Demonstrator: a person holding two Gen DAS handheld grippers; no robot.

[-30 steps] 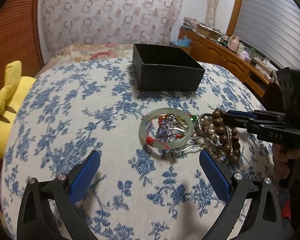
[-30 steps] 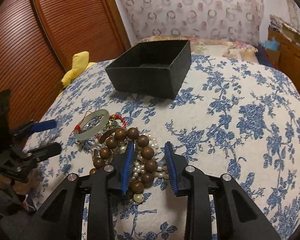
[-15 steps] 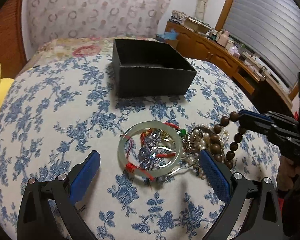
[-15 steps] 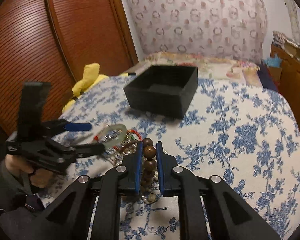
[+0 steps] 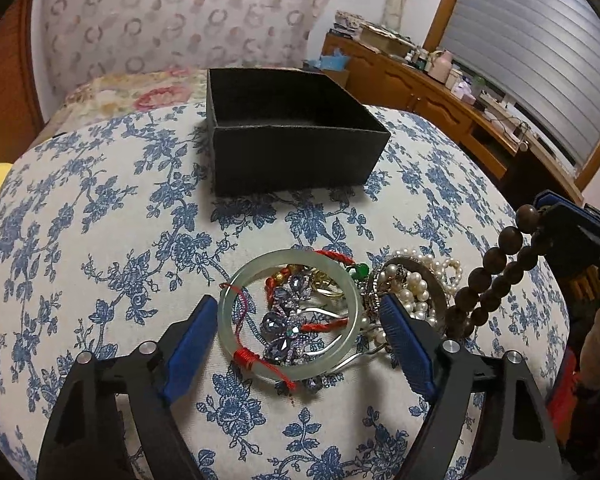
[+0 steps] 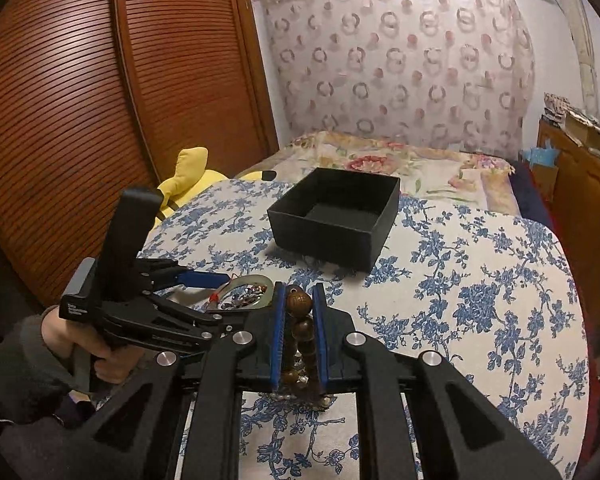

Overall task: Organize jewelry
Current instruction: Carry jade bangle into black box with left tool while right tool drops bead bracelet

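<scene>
Right wrist view shows your right tool point(image 6: 299, 312) clamped on the brown beads point(image 6: 299, 302), which a second ago lay in the pile under parted fingers. The top bead sits pinched between the blue pads point(image 6: 277, 332) and the rest of the strand hangs down toward the table point(image 6: 480, 300). From the left wrist view the beads point(image 5: 496, 276) run up and away from the heap to that tool point(image 5: 568, 236), so the strand is lifting, though its lower end looks close to the pearls point(image 5: 416, 292); I can't tell if it is clear of them.

Your left tool point(image 5: 300, 334) has come forward too. A second ago it hovered short of the pile; now its wide-open fingers straddle the jade bangle point(image 5: 290, 316), one pad point(image 5: 190, 334) just left of the ring, the other at its right edge, not yet closed. A crystal brooch point(image 5: 288, 332) and red cord point(image 5: 324, 325) lie inside the bangle.

The black box point(image 5: 296, 152) stands empty beyond the pile, well apart from both tools. You seem to be at the first transfer: beads gripped and rising, bangle lined up next. Watch for the strand dragging pearls along as it lifts.
</scene>
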